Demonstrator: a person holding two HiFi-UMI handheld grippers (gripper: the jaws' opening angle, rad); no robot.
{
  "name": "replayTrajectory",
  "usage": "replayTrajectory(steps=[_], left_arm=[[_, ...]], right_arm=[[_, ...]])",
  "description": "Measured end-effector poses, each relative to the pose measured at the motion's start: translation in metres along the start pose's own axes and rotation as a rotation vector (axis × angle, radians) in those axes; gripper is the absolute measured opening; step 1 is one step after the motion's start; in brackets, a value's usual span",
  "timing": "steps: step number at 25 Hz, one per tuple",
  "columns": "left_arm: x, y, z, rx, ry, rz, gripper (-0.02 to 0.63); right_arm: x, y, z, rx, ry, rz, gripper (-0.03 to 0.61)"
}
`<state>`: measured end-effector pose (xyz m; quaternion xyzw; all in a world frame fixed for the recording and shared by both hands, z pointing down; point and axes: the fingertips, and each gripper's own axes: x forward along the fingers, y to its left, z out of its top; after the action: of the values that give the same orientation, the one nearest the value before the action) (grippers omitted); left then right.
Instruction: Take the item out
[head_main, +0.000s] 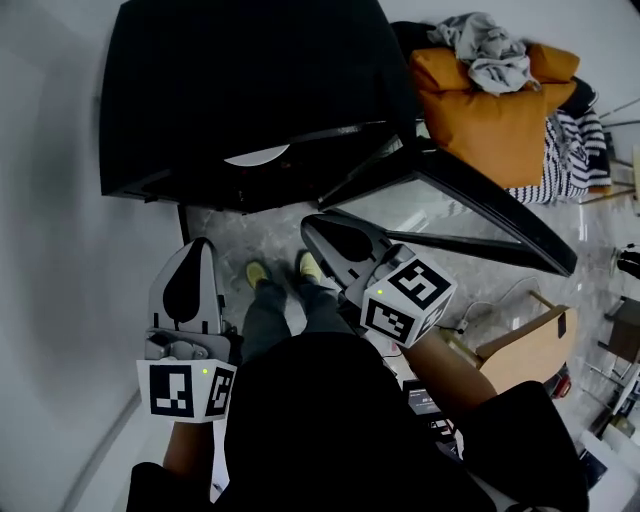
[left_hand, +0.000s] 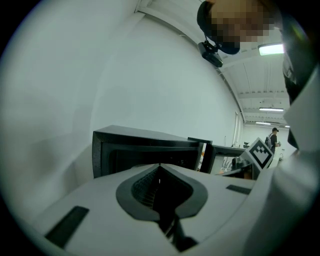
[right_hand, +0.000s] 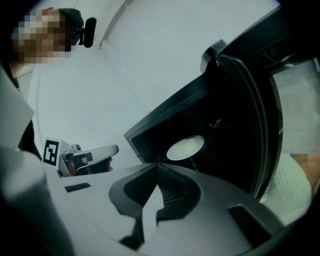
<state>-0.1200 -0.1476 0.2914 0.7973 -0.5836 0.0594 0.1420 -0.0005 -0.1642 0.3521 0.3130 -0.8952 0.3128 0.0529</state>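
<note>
White round plate (right_hand: 185, 148) inside open black glossy box (head_main: 250, 90), dead ahead & slightly above right gripper (right_hand: 157, 165) jaws, closed w/ nothing held; left gripper (left_hand: 160, 167) likewise closed, farther off.

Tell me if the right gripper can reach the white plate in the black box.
Probably yes: the door hangs open, nothing lies between the right gripper and the plate; its jaws are shut.

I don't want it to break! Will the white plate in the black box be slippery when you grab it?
The plate looks smooth and pale, so it is probably slippery to grasp. It seems thin, flat and stiff, and would likely break if dropped. Lying flat, it shouldn't roll.
</note>
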Motion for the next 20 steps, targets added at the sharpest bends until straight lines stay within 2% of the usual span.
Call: replayTrajectory(steps=[4, 8, 14, 20], left_arm=[[-0.003, 0.011, -0.017, -0.014, 0.017, -0.033, 0.009], [-0.004, 0.018, -0.033, 0.000, 0.028, -0.077, 0.009], [-0.007, 0.031, -0.058, -0.008, 0.057, -0.093, 0.009], [-0.007, 0.038, -0.085, -0.043, 0.084, -0.088, 0.009]], right_arm=[[0.005, 0.004, -0.008, -0.019, 0.013, -0.025, 0.005], [0.012, 0.001, -0.012, 0.004, -0.008, -0.050, 0.005], [0.027, -0.016, -0.024, 0.092, -0.054, -0.130, 0.005], [0.047, -0.035, -0.040, 0.242, -0.109, -0.144, 0.012]])
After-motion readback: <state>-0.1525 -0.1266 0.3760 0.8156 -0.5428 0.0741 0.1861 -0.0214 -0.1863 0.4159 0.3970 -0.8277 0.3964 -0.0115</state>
